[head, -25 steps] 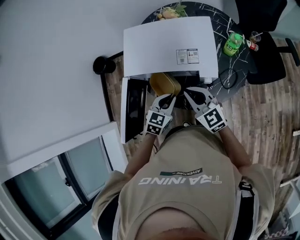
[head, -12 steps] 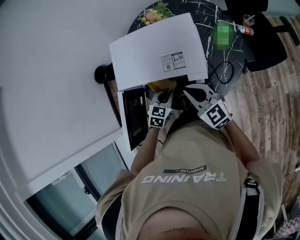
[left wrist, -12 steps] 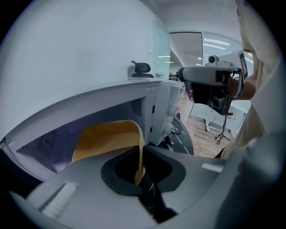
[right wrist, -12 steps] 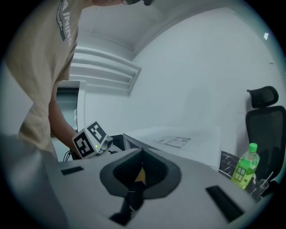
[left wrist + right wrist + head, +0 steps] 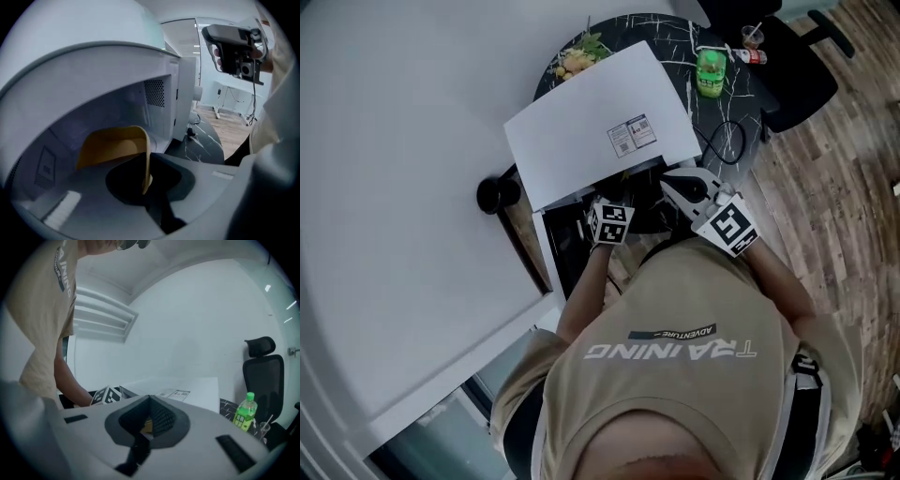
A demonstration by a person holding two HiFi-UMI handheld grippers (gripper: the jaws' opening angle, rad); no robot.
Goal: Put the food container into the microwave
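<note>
The white microwave (image 5: 600, 127) stands on a black table with its door (image 5: 561, 251) swung open to the left. In the left gripper view, my left gripper (image 5: 148, 178) is shut on the rim of the yellow food container (image 5: 115, 146), which is inside the microwave cavity (image 5: 154, 93). From the head view only the left marker cube (image 5: 609, 222) shows at the opening; the container is hidden under the microwave top. My right gripper (image 5: 675, 186) hovers in front of the microwave's right side, shut and holding nothing (image 5: 150, 401).
A green bottle (image 5: 709, 72) and a black cable (image 5: 733, 141) lie on the marbled black table (image 5: 675, 33) to the microwave's right. A black office chair (image 5: 792, 75) stands beyond. A dark round object (image 5: 497, 194) sits left of the microwave.
My left gripper has pushed forward with the yellow container into the microwave, so the container no longer shows from the head view. The right gripper has stayed in front.
</note>
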